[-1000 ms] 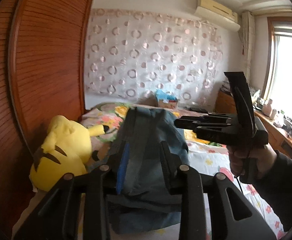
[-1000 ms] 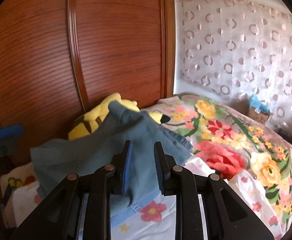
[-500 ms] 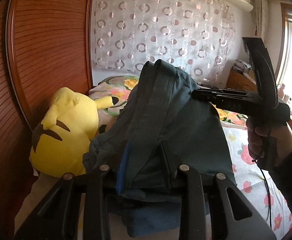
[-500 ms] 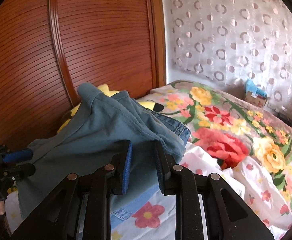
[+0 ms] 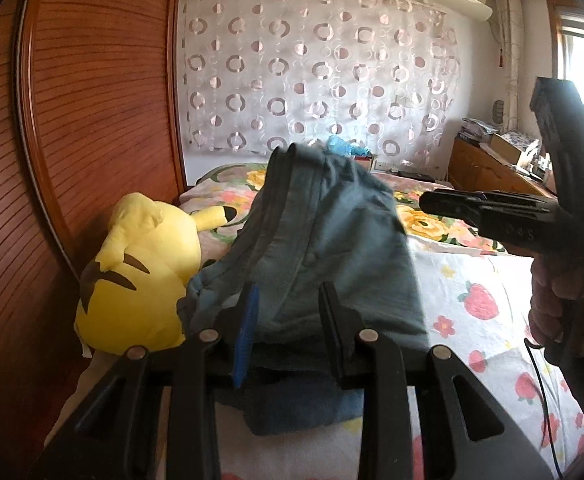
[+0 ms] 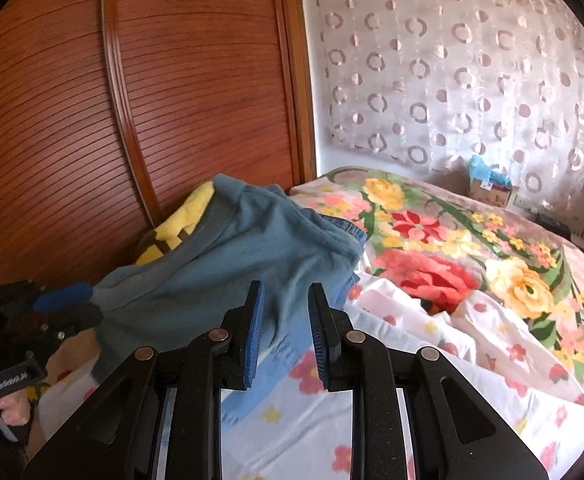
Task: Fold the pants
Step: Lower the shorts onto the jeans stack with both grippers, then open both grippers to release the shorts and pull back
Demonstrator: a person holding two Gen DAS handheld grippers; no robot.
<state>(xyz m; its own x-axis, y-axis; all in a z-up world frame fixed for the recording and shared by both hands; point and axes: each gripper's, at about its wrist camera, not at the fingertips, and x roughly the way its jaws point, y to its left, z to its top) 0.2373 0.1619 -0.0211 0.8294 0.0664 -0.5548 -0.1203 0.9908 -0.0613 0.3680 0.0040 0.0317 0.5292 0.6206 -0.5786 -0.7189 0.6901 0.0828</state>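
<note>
Reddish-brown slatted wooden wardrobe doors [image 5: 91, 128] fill the left side of both views. Against them, on the bed's left edge, lies a yellow plush toy with brown stripes and a black-tipped ear [image 5: 143, 276].

Just right of the toy, the blue-grey fabric pants [image 5: 324, 240] are raised off the bed in a peaked drape. The left gripper [image 5: 287, 320] has its fingers clenched on the near end of the pants; in the right wrist view the same gripper [image 6: 77, 304] sits at the far left, cloth running out from between its closed tips. Lower folds of the garment rest on the white sheet printed with small red and yellow flowers [image 5: 472, 308].

In the left wrist view, the right gripper [image 5: 428, 204] reaches in from the right, its tips just beside the pants' right edge. In its own view the right gripper [image 6: 285, 332] has its blue-padded fingers [image 6: 253, 336] parted, with cloth seen between them; contact cannot be determined.

Further right lies a floral blanket with large red and yellow blooms [image 6: 452, 248], before a sheer curtain with a ring pattern [image 6: 452, 72].
</note>
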